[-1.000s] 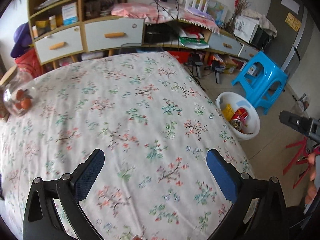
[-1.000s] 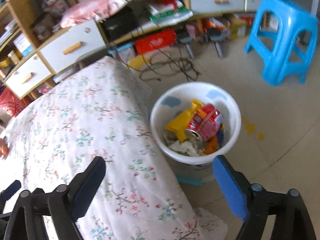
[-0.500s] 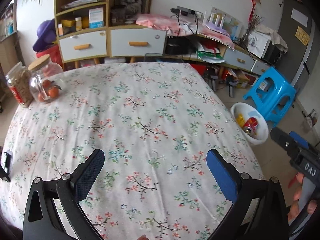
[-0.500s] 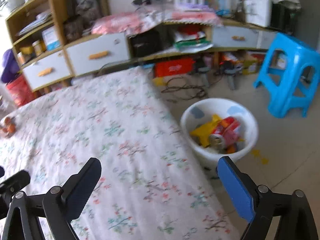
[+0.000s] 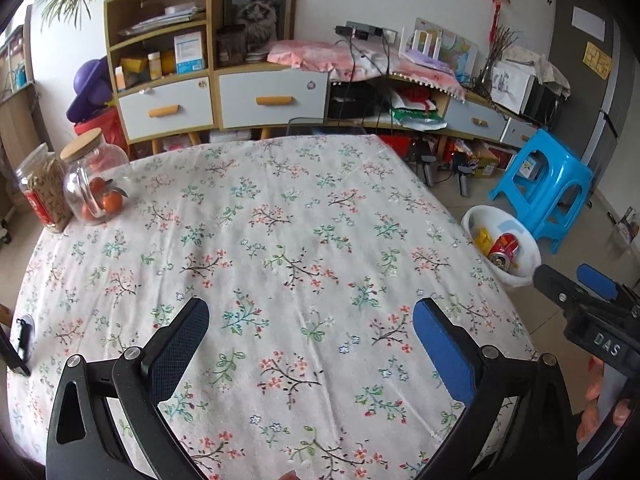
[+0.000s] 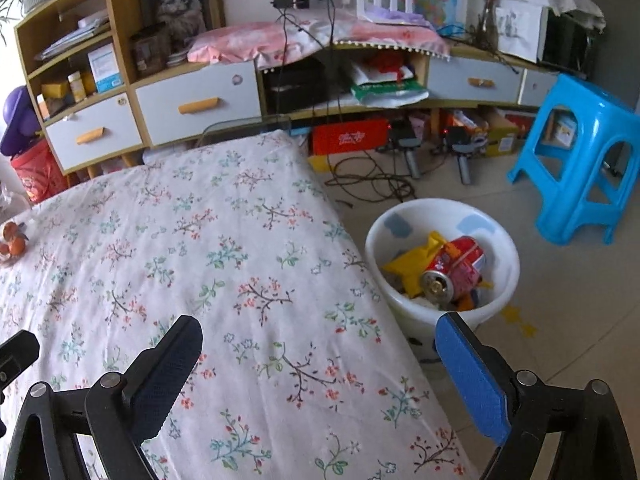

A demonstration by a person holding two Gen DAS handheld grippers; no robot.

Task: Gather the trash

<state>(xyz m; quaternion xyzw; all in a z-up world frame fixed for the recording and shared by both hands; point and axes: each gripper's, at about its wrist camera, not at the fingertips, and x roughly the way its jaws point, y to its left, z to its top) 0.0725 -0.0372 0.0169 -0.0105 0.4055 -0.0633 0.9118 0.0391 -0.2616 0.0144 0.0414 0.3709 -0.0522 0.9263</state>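
A white trash bin [image 6: 496, 240] stands on the floor right of the table; it also shows in the left wrist view [image 5: 528, 248]. Inside lie a red can [image 6: 456, 266], a yellow wrapper [image 6: 414, 260] and other scraps. My left gripper [image 5: 310, 334] is open and empty above the floral tablecloth [image 5: 280, 248]. My right gripper [image 6: 316, 354] is open and empty over the table's right edge, near the bin. It also shows in the left wrist view [image 5: 576, 284] at the far right.
Two jars [image 5: 94, 182] stand at the table's far left. A blue stool [image 6: 588, 152] stands behind the bin. A cabinet with drawers [image 5: 272, 98] and floor clutter with cables [image 6: 372, 180] lie beyond the table. A small dark object [image 5: 20, 340] sits at the table's left edge.
Both grippers have pulled back and risen; the views now take in more of the table and room. The bin looks farther away. Both stay open and empty.
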